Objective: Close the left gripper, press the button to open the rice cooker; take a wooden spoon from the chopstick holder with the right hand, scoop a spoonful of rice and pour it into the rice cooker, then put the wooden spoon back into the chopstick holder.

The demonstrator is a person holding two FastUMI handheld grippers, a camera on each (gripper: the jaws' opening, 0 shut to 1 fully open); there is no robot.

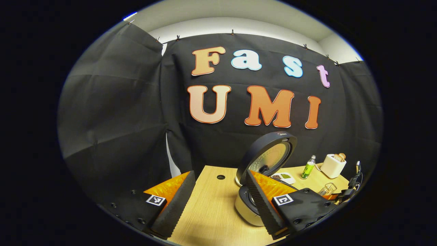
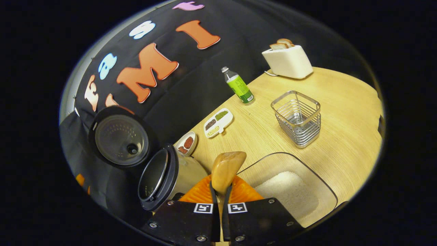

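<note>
Right gripper (image 2: 220,200): fingers pinched tight on the neck of the pale, smooth-grained wooden spoon (image 2: 226,169), bowl pointing forward. The spoon sits between the open rice cooker (image 2: 164,177) on its left and the clear rectangular tub of white rice (image 2: 290,191) on its right, above the light wooden table (image 2: 341,112). Whether the bowl carries rice cannot be told from this angle.

Handling, as a judgement: the spoon is light and rigid, with a rounded, polished surface, so it could twist in a pinch. A hold on the flat of the handle close behind the bowl, as now, should keep it level. Loose grains will slide off if it is tilted.

The cooker's dark round lid (image 2: 119,140) stands raised, showing its metal inner plate, and the pot mouth is tipped toward the camera. The square wire chopstick holder (image 2: 297,118) stands well apart, farther back.

Left gripper (image 1: 218,201): fingers spread wide, grasping nothing, low over the table just beside the cooker body.

Judged stage: button step done; scoop-and-pour in hand; return of the spoon not yet done.
</note>
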